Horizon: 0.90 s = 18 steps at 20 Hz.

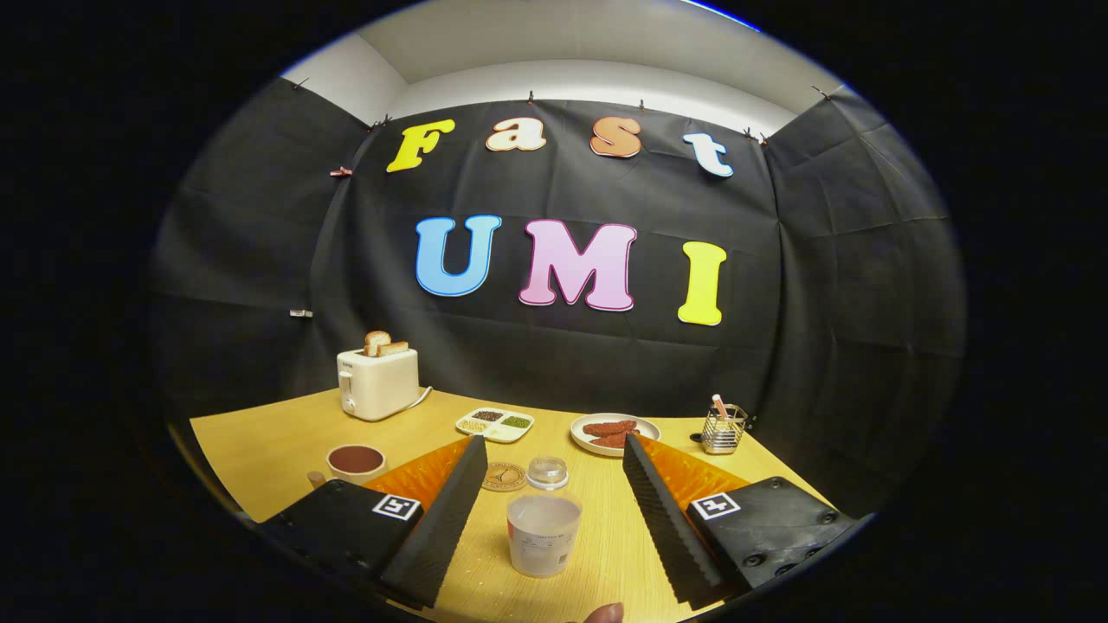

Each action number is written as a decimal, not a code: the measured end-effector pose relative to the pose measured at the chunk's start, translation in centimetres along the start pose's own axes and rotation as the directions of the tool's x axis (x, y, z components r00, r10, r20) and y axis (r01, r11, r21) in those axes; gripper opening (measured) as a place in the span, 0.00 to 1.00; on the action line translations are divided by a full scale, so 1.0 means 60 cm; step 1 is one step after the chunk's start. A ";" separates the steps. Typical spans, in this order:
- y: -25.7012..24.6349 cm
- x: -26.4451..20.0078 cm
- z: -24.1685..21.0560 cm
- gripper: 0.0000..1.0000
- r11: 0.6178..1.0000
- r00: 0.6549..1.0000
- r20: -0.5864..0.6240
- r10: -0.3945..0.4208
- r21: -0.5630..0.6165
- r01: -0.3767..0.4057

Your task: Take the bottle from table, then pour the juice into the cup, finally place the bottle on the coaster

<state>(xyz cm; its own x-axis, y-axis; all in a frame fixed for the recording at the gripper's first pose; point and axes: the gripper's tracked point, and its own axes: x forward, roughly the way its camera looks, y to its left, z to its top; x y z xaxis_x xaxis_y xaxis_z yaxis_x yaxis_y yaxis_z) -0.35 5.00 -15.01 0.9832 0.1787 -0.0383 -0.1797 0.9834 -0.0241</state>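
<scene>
A translucent white bottle (543,534) with an open top and a label stands upright on the wooden table (260,450), between my two fingers and touching neither. Just beyond it, still between the fingers, is a small clear cup (547,472). A round brownish coaster (504,476) lies flat to the left of the cup, close to my left finger. My gripper (551,441) is open, its jaws wide apart on either side of the bottle, with nothing held.
A mug with a dark inside (356,461) stands left of my left finger. Further back are a cream toaster with toast (378,382), a divided tray (494,424), a plate of sausages (615,433) and a wire holder (724,428). A person's fingertip (603,613) shows nearest me.
</scene>
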 end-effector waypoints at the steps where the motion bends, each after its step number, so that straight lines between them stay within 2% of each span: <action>1: 0.005 0.005 -0.015 0.97 1.000 1.000 -0.001 0.010 0.001 -0.010; 8: 0.022 0.034 -0.118 0.97 1.000 0.999 -0.031 0.018 0.012 -0.018; 13: 0.008 0.051 -0.160 0.97 0.998 0.996 -0.059 -0.061 0.030 0.063; 18: 0.010 0.050 -0.189 0.97 0.994 0.993 -0.093 -0.076 0.067 0.083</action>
<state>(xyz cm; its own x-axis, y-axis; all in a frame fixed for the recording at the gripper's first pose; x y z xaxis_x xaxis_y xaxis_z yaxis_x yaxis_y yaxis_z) 2.12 5.78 -26.44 0.9866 0.0997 -0.1293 -0.0952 0.9946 0.0403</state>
